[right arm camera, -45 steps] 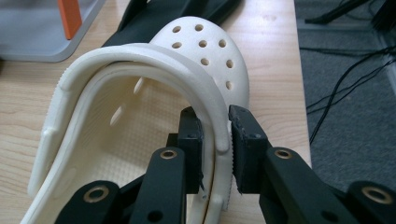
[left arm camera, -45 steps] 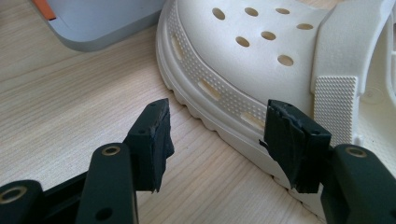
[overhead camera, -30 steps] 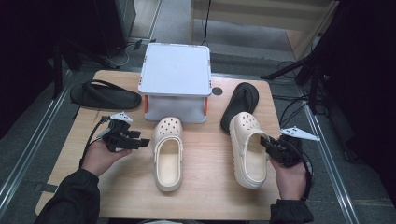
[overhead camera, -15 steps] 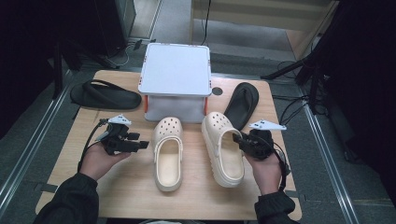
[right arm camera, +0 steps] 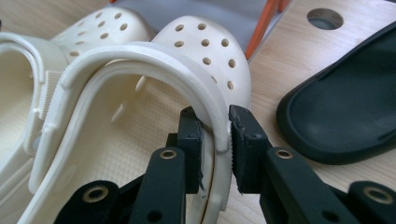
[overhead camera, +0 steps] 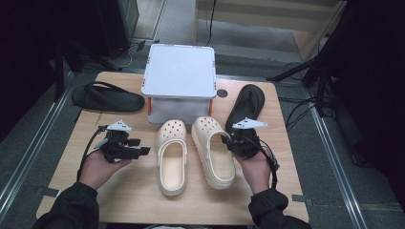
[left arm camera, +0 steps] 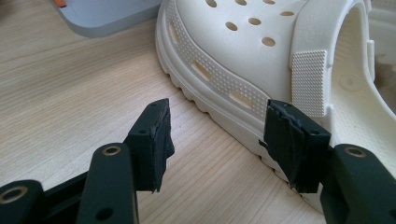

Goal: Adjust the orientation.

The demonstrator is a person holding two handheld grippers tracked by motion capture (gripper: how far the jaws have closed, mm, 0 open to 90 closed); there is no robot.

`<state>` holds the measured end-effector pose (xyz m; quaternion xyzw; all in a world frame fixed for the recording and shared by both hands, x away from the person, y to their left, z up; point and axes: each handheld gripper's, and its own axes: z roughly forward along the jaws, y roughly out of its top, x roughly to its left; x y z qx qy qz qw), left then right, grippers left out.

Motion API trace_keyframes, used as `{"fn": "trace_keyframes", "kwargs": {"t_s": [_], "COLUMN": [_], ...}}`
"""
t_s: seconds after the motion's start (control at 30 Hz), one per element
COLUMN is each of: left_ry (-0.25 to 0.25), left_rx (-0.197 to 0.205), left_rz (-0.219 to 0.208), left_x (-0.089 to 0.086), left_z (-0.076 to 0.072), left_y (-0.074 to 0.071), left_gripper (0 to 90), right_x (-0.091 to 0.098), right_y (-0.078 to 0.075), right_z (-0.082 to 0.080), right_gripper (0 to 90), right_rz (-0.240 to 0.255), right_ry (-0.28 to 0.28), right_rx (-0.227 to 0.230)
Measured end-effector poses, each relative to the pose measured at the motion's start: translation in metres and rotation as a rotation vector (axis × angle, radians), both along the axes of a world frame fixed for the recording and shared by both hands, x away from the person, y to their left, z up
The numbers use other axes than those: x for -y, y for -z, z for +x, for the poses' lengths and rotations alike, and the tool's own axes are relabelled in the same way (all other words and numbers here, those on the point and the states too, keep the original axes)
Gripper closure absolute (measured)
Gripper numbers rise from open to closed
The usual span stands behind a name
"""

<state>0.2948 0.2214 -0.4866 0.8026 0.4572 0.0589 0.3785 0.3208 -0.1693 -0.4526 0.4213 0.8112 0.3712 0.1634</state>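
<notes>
Two cream clogs lie side by side in the middle of the wooden table, toes toward a white box. My right gripper is shut on the side wall and strap of the right clog; in the right gripper view its pads pinch that rim of the right clog. My left gripper stands open just left of the left clog. In the left gripper view its black fingers flank the sole edge of the left clog without touching it.
A white lidded box with orange clips stands behind the clogs. One black flip-flop lies at the back left, another black flip-flop at the back right, close to my right hand. A round hole marks the tabletop.
My right gripper has carried the right clog leftward across the table, from beside the right black flip-flop to right next to the left clog. The left gripper has stayed put.
</notes>
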Motion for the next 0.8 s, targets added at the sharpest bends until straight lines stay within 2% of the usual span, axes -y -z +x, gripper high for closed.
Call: {"fn": "trace_keyframes", "kwargs": {"t_s": [0.23, 0.53, 0.8], "left_ry": [-0.005, 0.01, 0.011], "left_rx": [0.003, 0.007, 0.006], "left_rz": [0.004, 0.015, 0.015], "left_x": [-0.003, 0.001, 0.001], "left_z": [-0.003, -0.003, -0.003], "left_y": [0.001, 0.003, 0.004], "left_gripper": [42.2, 42.3, 42.6], "right_x": [-0.008, -0.021, -0.026], "right_y": [0.01, 0.017, 0.02], "right_z": [0.004, -0.001, -0.005], "right_gripper": [76.4, 75.3, 72.8], "right_rz": [-0.028, -0.063, -0.056], "right_ry": [-0.019, -0.036, -0.053], "right_rx": [-0.02, 0.004, -0.011]}}
